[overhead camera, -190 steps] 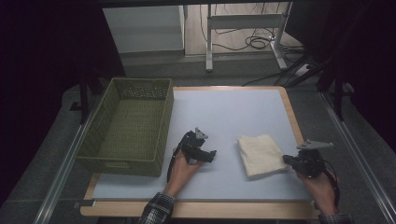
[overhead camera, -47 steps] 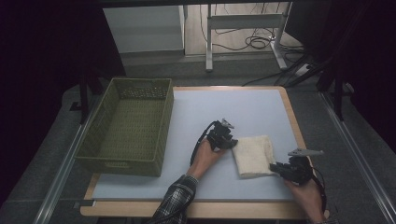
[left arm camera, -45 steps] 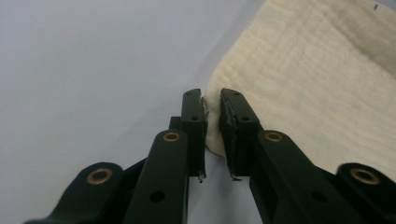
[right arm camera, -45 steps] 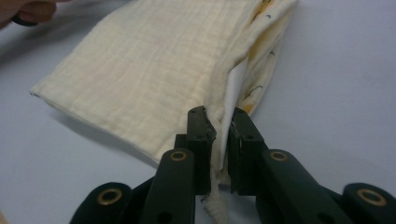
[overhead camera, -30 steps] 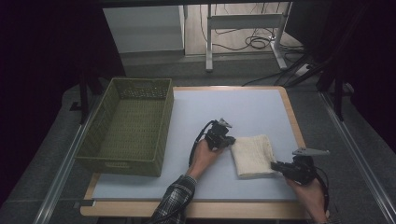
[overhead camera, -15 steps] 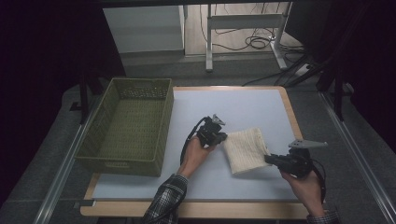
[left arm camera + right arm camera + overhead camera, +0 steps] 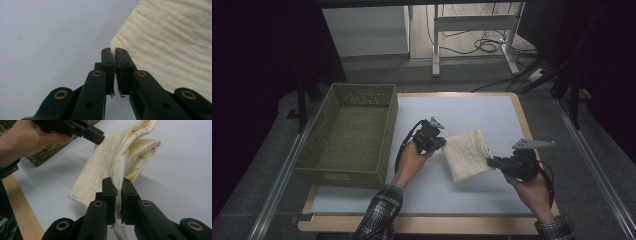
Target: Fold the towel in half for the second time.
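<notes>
Hanging folded between both claws, cream ribbed cloth (image 7: 468, 154) shows yellow lining.

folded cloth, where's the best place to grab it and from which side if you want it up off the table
Grip the folded cloth at two opposite edges, each gripper coming in from its own side. It is thin and limp, so only its edges fit between narrow jaws. That is the hold now: the left gripper is shut on a corner, the right gripper on the layered edge, and the cloth looks raised off the table.
</notes>
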A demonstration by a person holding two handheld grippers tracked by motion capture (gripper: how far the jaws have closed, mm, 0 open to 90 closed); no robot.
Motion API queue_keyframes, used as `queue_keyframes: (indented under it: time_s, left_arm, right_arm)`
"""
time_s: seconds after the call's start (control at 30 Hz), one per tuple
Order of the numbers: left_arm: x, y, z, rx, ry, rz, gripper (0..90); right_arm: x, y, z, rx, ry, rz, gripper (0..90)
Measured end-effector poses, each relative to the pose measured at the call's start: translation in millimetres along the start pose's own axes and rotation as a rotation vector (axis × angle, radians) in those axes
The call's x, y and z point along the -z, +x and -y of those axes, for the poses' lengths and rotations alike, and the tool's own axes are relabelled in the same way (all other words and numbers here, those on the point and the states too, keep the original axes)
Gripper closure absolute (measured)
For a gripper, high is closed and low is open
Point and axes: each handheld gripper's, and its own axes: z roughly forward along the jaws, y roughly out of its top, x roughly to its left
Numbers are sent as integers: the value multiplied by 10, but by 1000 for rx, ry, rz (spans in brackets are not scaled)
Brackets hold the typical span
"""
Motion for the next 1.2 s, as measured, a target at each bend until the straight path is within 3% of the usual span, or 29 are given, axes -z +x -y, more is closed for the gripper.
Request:
queue_keyframes:
  time_s: [0.67,1.2]
  left_arm:
    - [531,123,-180,2,75,-14,853]
    - [1026,390,-2,49,79,-63,854]
  right_arm:
    - [7,99,-297,6,-5,-49,836]
    - [-274,354,-583,55,4,-112,836]
